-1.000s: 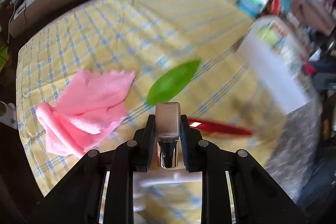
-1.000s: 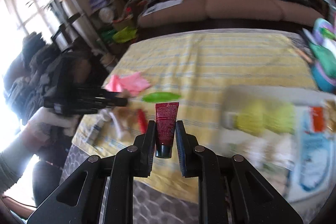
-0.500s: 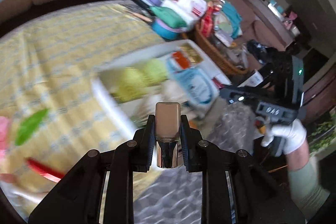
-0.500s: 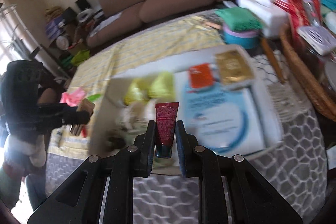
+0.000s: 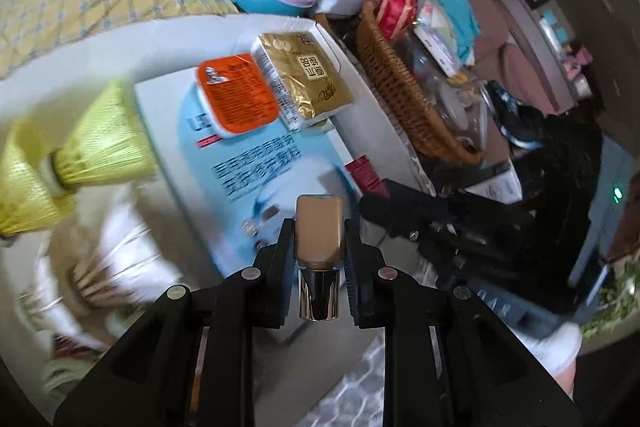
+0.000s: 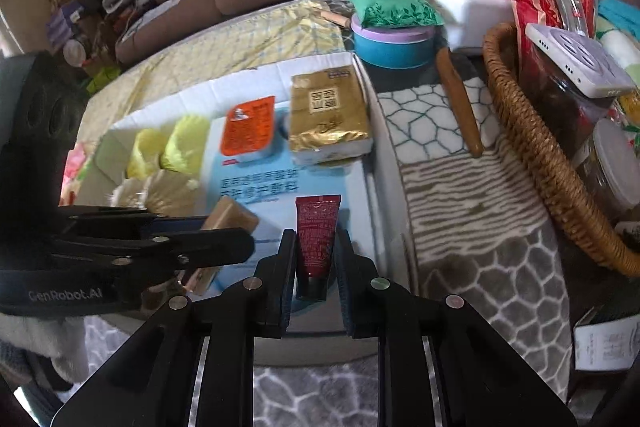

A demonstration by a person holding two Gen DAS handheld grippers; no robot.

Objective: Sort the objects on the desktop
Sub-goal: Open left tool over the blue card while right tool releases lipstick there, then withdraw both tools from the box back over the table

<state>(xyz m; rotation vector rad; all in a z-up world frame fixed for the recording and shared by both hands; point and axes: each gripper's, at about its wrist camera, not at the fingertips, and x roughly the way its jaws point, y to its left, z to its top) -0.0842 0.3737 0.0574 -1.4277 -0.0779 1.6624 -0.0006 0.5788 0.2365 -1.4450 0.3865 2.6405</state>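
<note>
Foundation bottle sits clamped between the fingers of my left gripper, its beige glass body up front and the shiny metallic cap pointing back toward the camera. The jaws are closed down narrow on its sides. From the right wrist view I see the same bottle held above the near left part of the white tray.

My right gripper has its fingers pressed against a dark red tube, crimped end forward and dark cap toward me. It hangs over the near edge of the tray, above the blue-and-white packet lying flat inside. In the left wrist view the right gripper comes in from the right, with the red tube showing at its tip, close beside my bottle.

Inside the tray I make out an orange sauce tub resting on the blue-and-white packet, a gold foil pack touching the tub on its right, and yellow fan-shaped bundles on the left; pale bundles below those are too blurred to name.

Right of the tray stands a wicker basket full of packages, with a wooden stick on the patterned mat between them. A teal bowl with a green packet on top sits behind the tray, on the yellow checked cloth's edge.
</note>
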